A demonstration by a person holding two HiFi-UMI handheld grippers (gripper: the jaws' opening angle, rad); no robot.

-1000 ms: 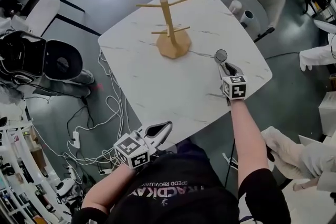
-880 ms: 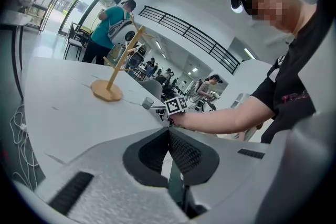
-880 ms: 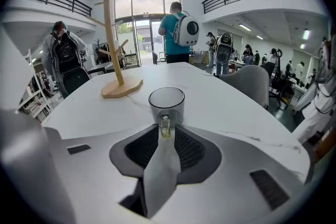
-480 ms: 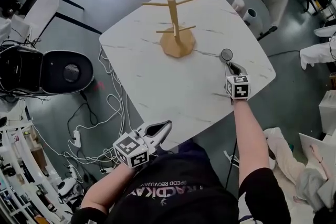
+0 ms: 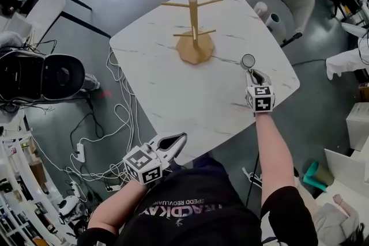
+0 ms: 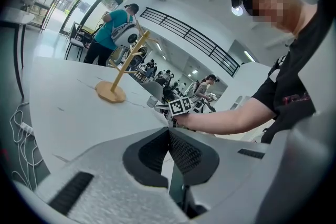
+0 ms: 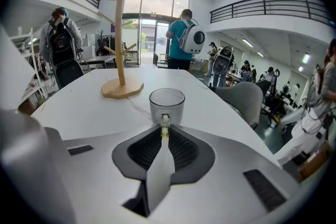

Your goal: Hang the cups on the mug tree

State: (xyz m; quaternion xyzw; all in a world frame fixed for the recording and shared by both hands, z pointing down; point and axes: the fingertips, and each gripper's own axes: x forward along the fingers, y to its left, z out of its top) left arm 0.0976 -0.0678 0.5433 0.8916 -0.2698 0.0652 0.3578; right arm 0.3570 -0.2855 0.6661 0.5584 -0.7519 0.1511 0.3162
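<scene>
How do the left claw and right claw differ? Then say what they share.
The right claw grips the handle of the glass cup; the left claw is shut on nothing. The right claw is over the table; the left claw is at its near edge. Both claws are closed.

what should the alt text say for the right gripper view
The right gripper pinches the handle of a cup standing upright on a white table. Behind it to the left stands a wooden mug tree with bare pegs, and people stand in the hall beyond.
</scene>
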